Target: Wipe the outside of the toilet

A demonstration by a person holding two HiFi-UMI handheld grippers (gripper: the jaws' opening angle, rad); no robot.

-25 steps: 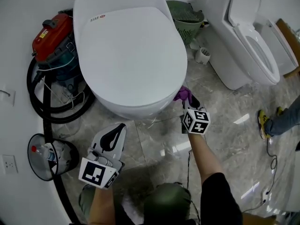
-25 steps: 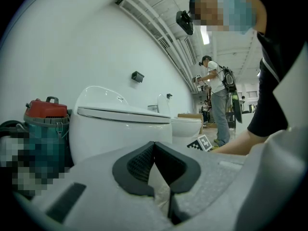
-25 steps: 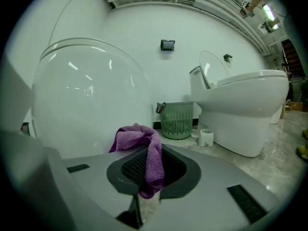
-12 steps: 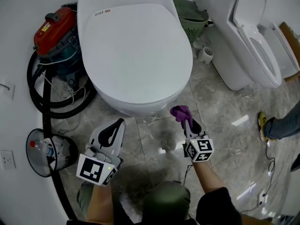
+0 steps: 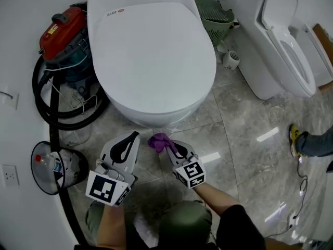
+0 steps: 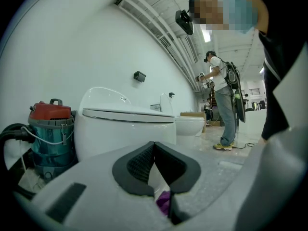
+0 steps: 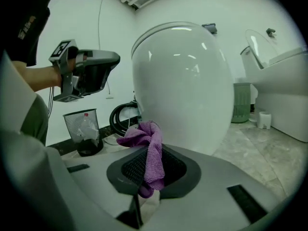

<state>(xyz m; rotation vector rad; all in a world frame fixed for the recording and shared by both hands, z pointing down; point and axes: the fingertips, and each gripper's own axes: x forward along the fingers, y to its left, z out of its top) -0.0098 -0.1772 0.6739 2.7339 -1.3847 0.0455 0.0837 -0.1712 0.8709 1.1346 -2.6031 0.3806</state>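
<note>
Grey marble floor (image 5: pixel 234 124) all round, white wall along the left. Furthest left, a red-and-teal vacuum (image 5: pixel 62 40) ringed by a black hose, and below it a wire bin (image 5: pixel 54 171). Next, the left gripper (image 5: pixel 134 137), jaws together on nothing, low and just beside the work; best held there, clear of the hose. Centre, the toilet (image 5: pixel 151 56), lid down, broad white bowl overhanging the foot. Just under the bowl's front, the purple cloth (image 5: pixel 157 140), pinched at 1 end by the right gripper (image 5: pixel 169 146), jaws clamped on it, loose end flopped forward; near the porcelain, contact not certain. For a good wipe, probably: bunched end laid flat against the curved front, light pressure, fabric rather than jaw tips against the glaze, then overlapping arcs round the underside and up the flanks. Likely risk: a thin pinch, cloth liable to slip out under drag, so slow strokes and a short free end. Far right, a green basket (image 5: pixel 213 17) and a 2nd toilet (image 5: pixel 281 40) with seat raised, seemingly outside this job.
</note>
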